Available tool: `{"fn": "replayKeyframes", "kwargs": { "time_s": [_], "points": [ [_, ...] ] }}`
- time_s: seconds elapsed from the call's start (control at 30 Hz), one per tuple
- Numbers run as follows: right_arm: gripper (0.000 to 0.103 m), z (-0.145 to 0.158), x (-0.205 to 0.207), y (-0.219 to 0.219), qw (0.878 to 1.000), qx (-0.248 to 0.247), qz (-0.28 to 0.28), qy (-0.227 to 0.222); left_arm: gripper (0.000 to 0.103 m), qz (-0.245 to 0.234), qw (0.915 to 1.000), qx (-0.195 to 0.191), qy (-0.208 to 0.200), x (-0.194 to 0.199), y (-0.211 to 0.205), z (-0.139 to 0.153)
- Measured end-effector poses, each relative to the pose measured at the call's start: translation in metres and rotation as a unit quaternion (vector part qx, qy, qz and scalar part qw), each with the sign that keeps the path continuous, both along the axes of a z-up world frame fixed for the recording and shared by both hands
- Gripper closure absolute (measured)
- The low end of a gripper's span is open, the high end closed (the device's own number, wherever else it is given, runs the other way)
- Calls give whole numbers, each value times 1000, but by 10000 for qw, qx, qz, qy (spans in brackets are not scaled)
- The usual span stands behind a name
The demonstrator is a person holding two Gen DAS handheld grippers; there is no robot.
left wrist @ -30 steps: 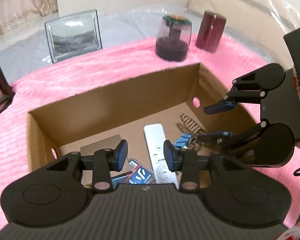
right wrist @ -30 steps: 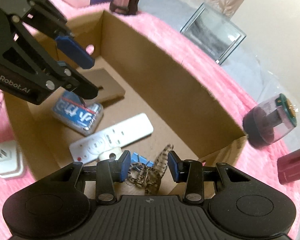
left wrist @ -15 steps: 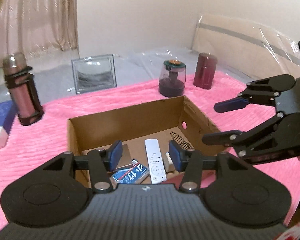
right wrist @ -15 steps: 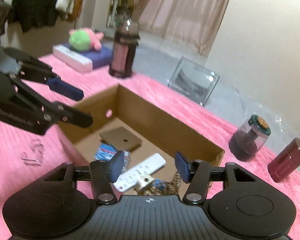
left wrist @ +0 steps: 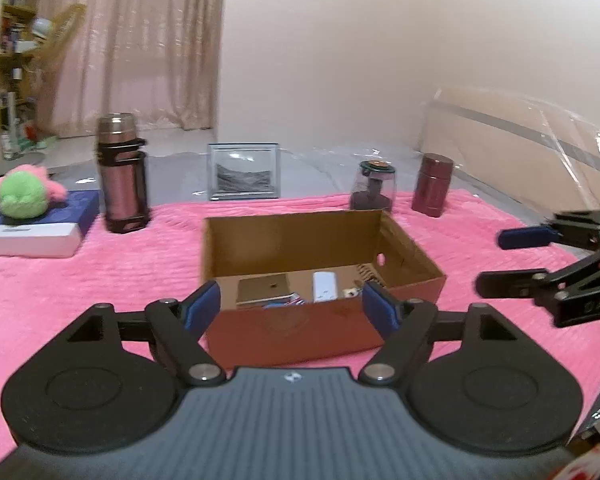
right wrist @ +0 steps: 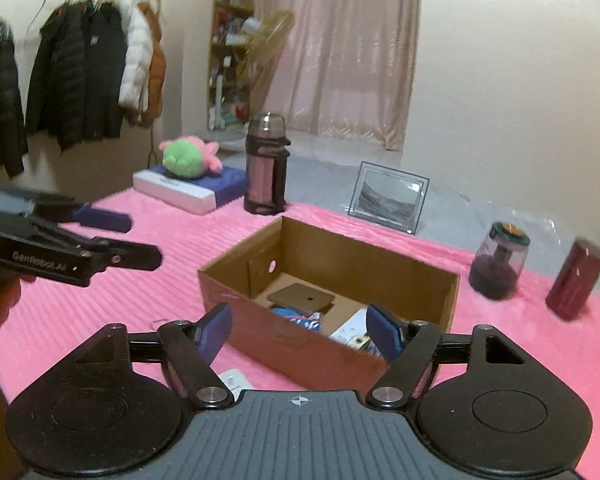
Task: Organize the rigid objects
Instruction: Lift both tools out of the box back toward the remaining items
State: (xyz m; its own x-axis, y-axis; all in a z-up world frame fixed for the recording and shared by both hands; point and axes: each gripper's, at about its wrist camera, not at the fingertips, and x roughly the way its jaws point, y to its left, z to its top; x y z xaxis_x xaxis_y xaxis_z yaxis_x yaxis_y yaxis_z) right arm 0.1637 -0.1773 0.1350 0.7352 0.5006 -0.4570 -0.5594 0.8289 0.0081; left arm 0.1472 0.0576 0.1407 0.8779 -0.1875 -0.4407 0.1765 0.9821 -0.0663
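**One box, five items counted inside, both tongs apart**

Landmark: one open brown cardboard box [left wrist: 324, 320] on pink ribbed blanket [left wrist: 100, 272]. Counted inside: one flat brown cardboard square [left wrist: 263, 289], one white slim remote control [left wrist: 325, 286], one blue-and-red printed packet [right wrist: 300, 320], one striped hair clip [left wrist: 367, 270] at the right wall, one small white piece [left wrist: 350, 292] beside the remote. Contents partly hidden by the near wall; count uncertain.

Behind the box: one pink-and-black steel flask [left wrist: 121, 174] to the left, one glass picture frame [left wrist: 244, 177], one clear domed jar with dark base [left wrist: 373, 186], one maroon cylindrical canister [left wrist: 432, 190] to the right. Far left of the box: one green-and-pink plush toy [left wrist: 22, 194] on one blue-and-white flat carton [left wrist: 36, 228].

Left gripper [left wrist: 292, 310] in front of the box, jaws just been opening, nothing between them. Right gripper [right wrist: 298, 332] likewise: just been opening, apart, empty.
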Motion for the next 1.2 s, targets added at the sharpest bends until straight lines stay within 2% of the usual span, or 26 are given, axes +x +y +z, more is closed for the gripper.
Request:
{"fn": "replayKeyframes", "kwargs": {
  "time_s": [0.1, 0.43, 0.7, 0.83, 1.2],
  "points": [
    [25, -10, -16, -12, 9995, 238, -181, 99, 26, 219, 9997, 73, -15, -24, 5, -9],
    [20, -56, -46, -53, 9908, 812, -917, 581, 19, 828, 9960, -199, 254, -78, 23, -57],
    [19, -93, -63, -77, 9808, 1077, -1458, 718, 18, 1100, 9930, -77, 429, -90, 25, -96],
    [19, -106, -63, -73, 9831, 821, -1525, 590, 18, 1016, 9935, 45, 515, -85, 14, -112],
    [19, -145, -35, -65, 9841, 512, -1508, 793, 18, 731, 9948, 128, 701, -58, -15, -141]
  ]
}}
